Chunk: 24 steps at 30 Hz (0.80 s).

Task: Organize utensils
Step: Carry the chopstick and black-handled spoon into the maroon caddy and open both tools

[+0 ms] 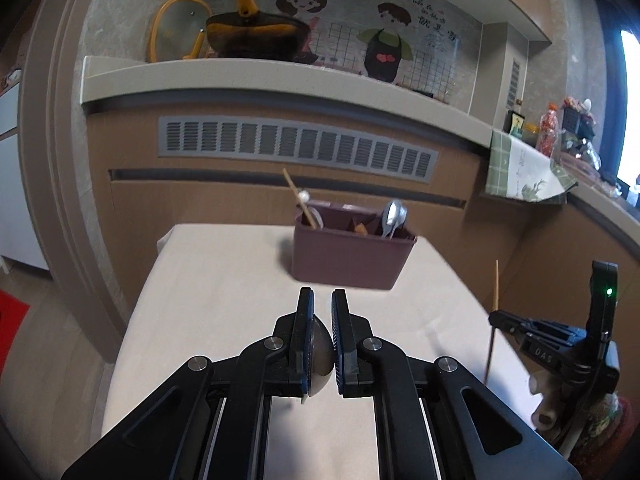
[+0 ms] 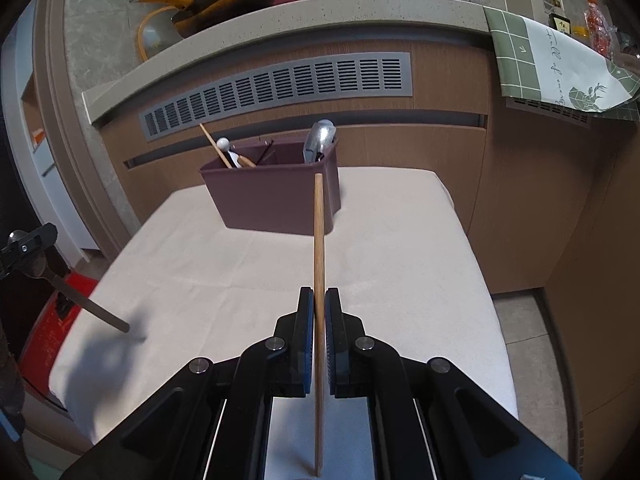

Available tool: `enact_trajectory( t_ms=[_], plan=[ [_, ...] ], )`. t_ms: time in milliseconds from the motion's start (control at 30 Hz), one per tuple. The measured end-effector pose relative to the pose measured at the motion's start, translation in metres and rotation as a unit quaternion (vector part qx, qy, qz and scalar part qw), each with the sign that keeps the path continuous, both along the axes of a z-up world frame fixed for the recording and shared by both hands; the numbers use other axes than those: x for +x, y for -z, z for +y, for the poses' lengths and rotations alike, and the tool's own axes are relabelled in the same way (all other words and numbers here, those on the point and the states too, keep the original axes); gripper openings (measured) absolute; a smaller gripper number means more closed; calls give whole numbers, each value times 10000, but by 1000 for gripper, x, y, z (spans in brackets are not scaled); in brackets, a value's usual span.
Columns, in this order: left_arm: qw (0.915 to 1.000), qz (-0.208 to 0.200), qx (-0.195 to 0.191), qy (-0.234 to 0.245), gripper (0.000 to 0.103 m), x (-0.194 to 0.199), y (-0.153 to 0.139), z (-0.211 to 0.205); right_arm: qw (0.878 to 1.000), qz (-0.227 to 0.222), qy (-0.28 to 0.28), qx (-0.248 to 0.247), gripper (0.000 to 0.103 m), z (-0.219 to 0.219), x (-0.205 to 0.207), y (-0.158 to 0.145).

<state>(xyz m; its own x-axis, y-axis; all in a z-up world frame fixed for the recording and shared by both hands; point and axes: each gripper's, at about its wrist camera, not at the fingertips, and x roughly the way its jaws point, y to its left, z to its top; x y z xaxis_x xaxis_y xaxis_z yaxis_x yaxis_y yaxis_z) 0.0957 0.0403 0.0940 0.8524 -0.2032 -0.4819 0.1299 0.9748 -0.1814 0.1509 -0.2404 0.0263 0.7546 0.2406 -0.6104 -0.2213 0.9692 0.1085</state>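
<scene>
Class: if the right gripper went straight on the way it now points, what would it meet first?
Probably the front wall of the bin. The right gripper, shut on a chopstick, points at it across bare tablecloth; the chopstick's tip would likely touch first.

- A small table [image 2: 400,248] covered with a plain cream cloth [image 1: 224,280], faintly creased, draping over the edges
- A maroon plastic utensil holder [image 2: 272,200] standing upright on the cloth toward the far side of the table, the only thing resting directly on it
- The holder is divided into compartments; metal spoons [image 2: 320,136] stand in the right end, a wooden chopstick [image 2: 214,144] and a white-knobbed utensil [image 2: 224,145] lean out of the left end
- Soft dark shadows fall on the cloth's near left corner
</scene>
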Motion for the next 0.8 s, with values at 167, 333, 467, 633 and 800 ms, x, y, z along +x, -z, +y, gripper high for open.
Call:
enact_trajectory(
  t_ms=[167,333,467,633,800],
  plan=[
    [9979,-511,-153,360,9,34,-64,-5,9982,-583,-167,8,5,7,20,-53],
    [9880,-1354,-141,735,9,75,-134,-14,9806,-1951,-186,-1,5,16,37,-147],
    [9835,-1573,-160,881,9,118,-154,-20,9661,-2574,-134,105,5,27,61,-193],
    [9884,-1059,-348,1033,9,176,-130,-17,9628,-2696,-174,7,5,44,101,-190],
    [9926,-125,-440,1128,9,233,-79,-17,9765,-2143,-225,51,5,52,148,-151]
  ],
)
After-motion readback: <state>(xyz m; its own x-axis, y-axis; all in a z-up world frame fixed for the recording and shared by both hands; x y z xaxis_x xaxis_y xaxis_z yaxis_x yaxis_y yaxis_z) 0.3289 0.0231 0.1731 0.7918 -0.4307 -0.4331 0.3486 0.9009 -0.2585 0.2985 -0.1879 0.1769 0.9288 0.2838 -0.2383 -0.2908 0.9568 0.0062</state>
